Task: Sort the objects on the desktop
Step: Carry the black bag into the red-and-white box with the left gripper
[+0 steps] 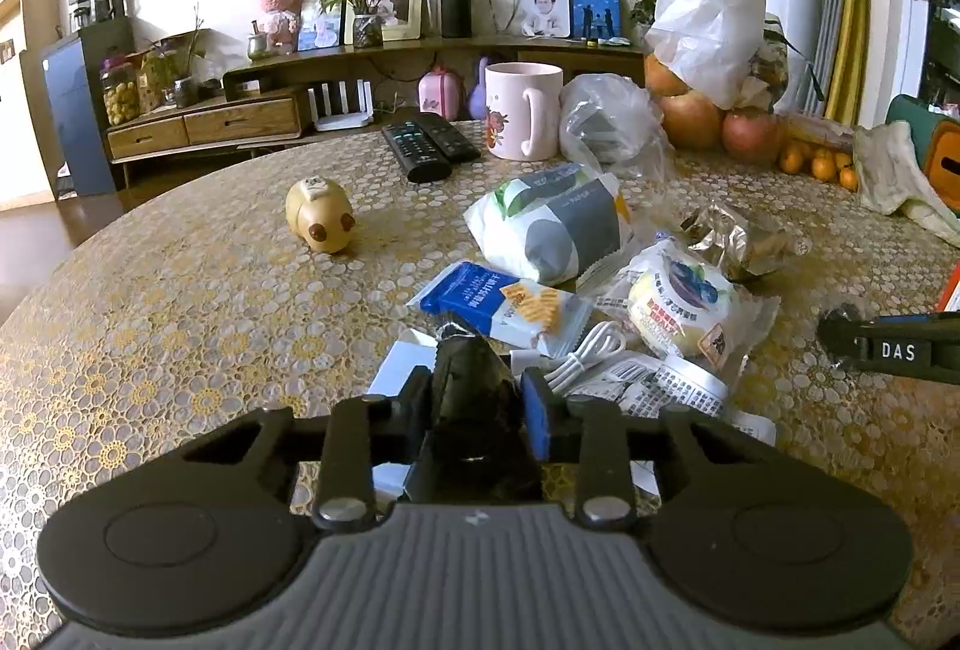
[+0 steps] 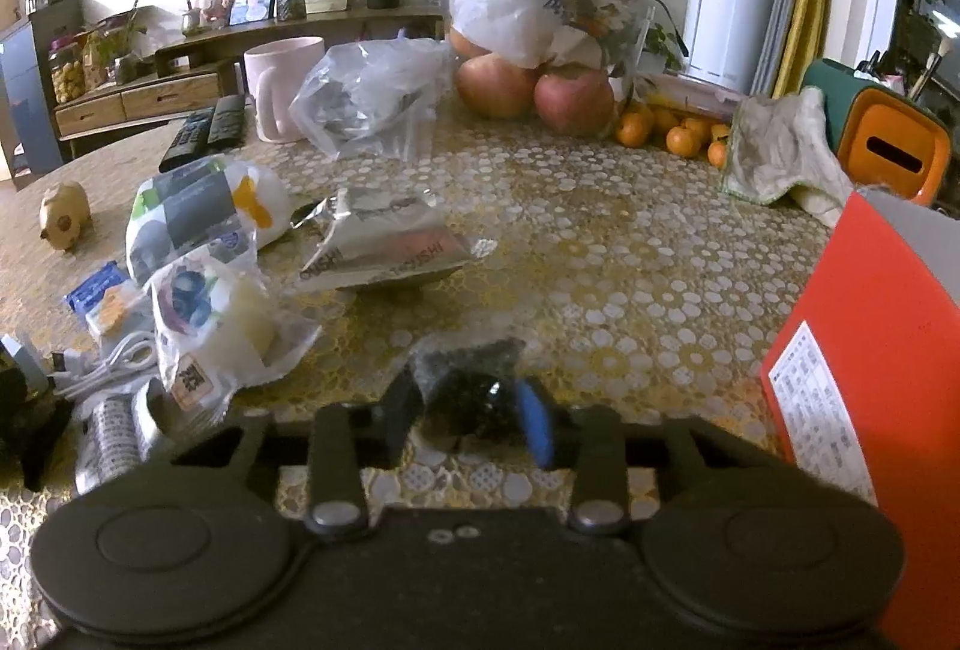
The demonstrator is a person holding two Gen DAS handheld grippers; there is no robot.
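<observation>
My left gripper (image 1: 474,398) is shut on a black packet (image 1: 471,380), held just above a white box (image 1: 399,356) and a white cable (image 1: 585,350). My right gripper (image 2: 468,410) is shut on a small dark crinkly packet (image 2: 474,380) low over the table; it shows at the right edge of the left wrist view (image 1: 840,338). Snack packs lie between them: a blue cracker pack (image 1: 498,305), a round cake pack (image 1: 684,311), a white and grey bag (image 1: 552,221), a silver pouch (image 2: 384,245).
An orange box (image 2: 870,368) stands at the right. A pig figurine (image 1: 321,215), two remotes (image 1: 429,143), a pink mug (image 1: 522,110), clear bags, apples (image 2: 573,101), tangerines (image 2: 684,137), a cloth (image 2: 780,146) and an orange tissue box (image 2: 894,152) sit farther back on the patterned tablecloth (image 1: 180,320).
</observation>
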